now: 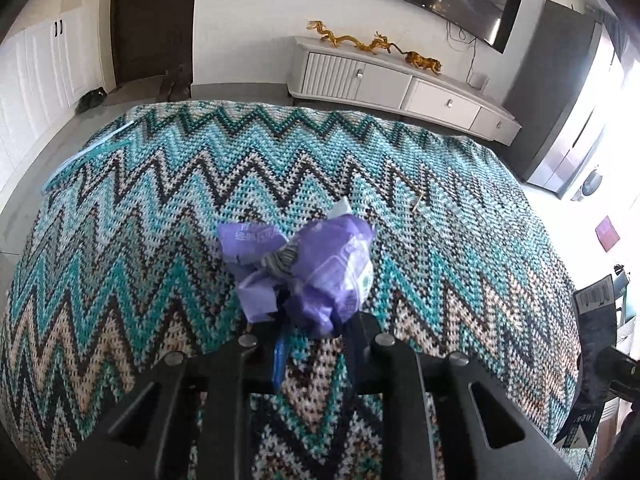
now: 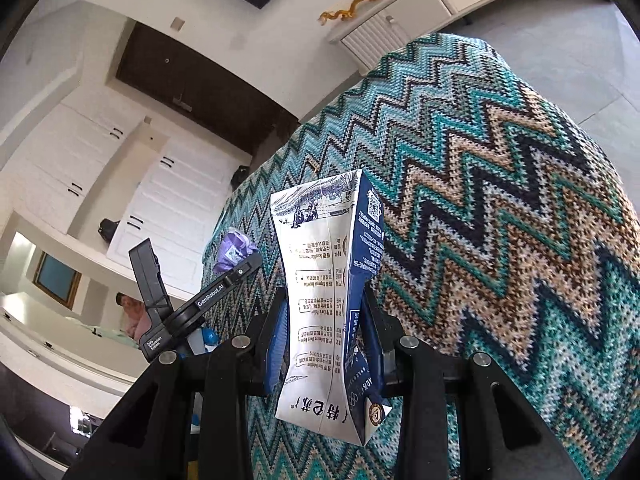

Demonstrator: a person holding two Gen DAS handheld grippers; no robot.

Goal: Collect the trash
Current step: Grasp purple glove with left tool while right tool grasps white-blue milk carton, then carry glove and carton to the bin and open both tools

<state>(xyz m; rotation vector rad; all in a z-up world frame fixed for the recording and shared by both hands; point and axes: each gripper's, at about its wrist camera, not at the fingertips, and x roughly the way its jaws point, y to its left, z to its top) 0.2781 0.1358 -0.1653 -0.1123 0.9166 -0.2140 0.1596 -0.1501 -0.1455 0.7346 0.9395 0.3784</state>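
Note:
My left gripper (image 1: 314, 330) is shut on a crumpled purple plastic wrapper (image 1: 316, 268) and holds it above the zigzag teal cloth (image 1: 160, 208) that covers the table. My right gripper (image 2: 324, 320) is shut on a blue and white milk carton (image 2: 332, 280), squeezed in at its middle, held over the same cloth (image 2: 500, 200). The carton also shows at the right edge of the left wrist view (image 1: 592, 320). The left gripper with the purple wrapper (image 2: 234, 250) shows at the left of the right wrist view.
A small wooden stick (image 1: 419, 202) lies on the cloth beyond the wrapper. A white TV cabinet (image 1: 400, 88) with golden dragon figures (image 1: 376, 44) stands behind the table. A dark door (image 1: 152, 20) and white cupboards (image 1: 36, 80) are at the back left.

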